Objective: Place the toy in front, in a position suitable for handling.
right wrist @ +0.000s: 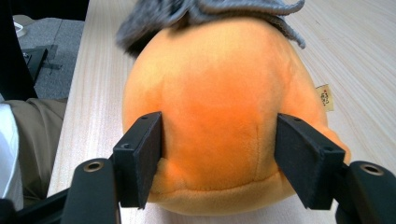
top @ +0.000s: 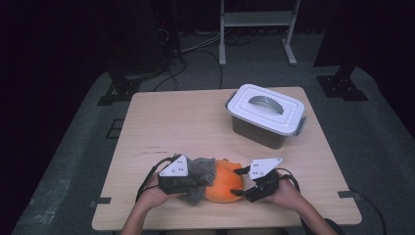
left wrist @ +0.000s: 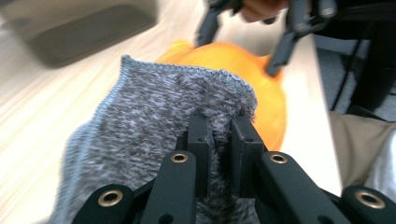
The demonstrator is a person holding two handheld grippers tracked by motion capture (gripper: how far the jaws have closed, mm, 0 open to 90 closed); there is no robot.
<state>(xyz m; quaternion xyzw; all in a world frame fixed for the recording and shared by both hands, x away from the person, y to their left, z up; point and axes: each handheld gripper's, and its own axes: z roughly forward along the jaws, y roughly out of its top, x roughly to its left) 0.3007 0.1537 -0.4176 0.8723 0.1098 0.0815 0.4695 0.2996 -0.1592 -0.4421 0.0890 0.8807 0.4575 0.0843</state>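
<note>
While gripped at both ends near the front edge of the table (top: pixel 161 122), lies the orange plush toy (top: pixel 224 182) on its side, half-dressed at best. Left tongs (top: pixel 203 177) clenched tight on a fold of the grey knitted cloth (left wrist: pixel 154 121), pads pinching the fabric just behind its stitched hem. Right tongs (right wrist: pixel 219 161) set wide around the rounded end of the plush, pads against its flanks, grasping it and steadying it against the pull. Seen from the right gripper view, grey knit draped only over the far end of the toy, most of the orange body bare. Seen from the left gripper view, hem lying across the near part of the plush, the right tongs beyond it. Judged from this: cloth picked up and brought onto one end, toy held fast; drawing the knit farther over the body left to do, whether as a cover or a sleeve cannot be told. Well apart toward the far right of the table, a lidded white storage box (top: pixel 266 113) with a handle, closed and untouched.
</note>
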